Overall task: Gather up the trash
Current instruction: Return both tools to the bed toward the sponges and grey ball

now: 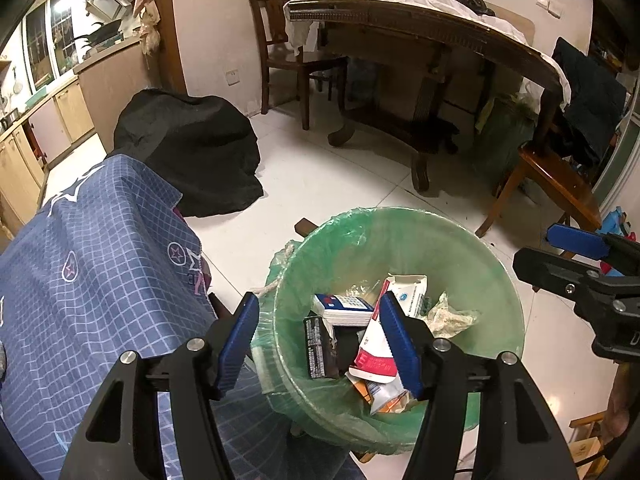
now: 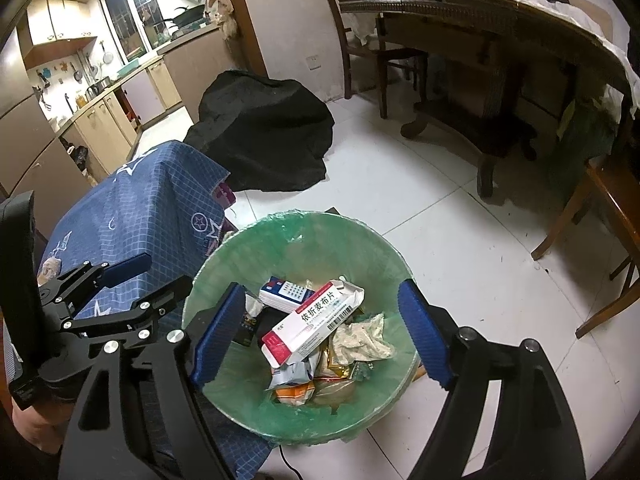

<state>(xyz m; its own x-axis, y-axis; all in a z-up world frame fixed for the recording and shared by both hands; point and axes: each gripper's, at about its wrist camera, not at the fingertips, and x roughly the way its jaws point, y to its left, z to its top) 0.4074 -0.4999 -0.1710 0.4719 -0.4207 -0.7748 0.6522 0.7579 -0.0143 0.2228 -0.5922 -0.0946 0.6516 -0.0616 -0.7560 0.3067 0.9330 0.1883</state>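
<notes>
Left gripper (image 1: 320, 340): your jaws stand apart, empty; bin (image 1: 500, 280) below
Right gripper (image 2: 324, 332): wide, empty; box (image 2: 316, 324) beneath, in bin

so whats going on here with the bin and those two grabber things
A person is collecting trash with a two-finger gripper in each hand. Both the left gripper and the right gripper hang open and empty over a green-lined trash bin. The bin already holds a red and white medicine box, a blue and white box, crumpled wrappers and other packaging. A blue checked cloth lies beside the bin.
</notes>
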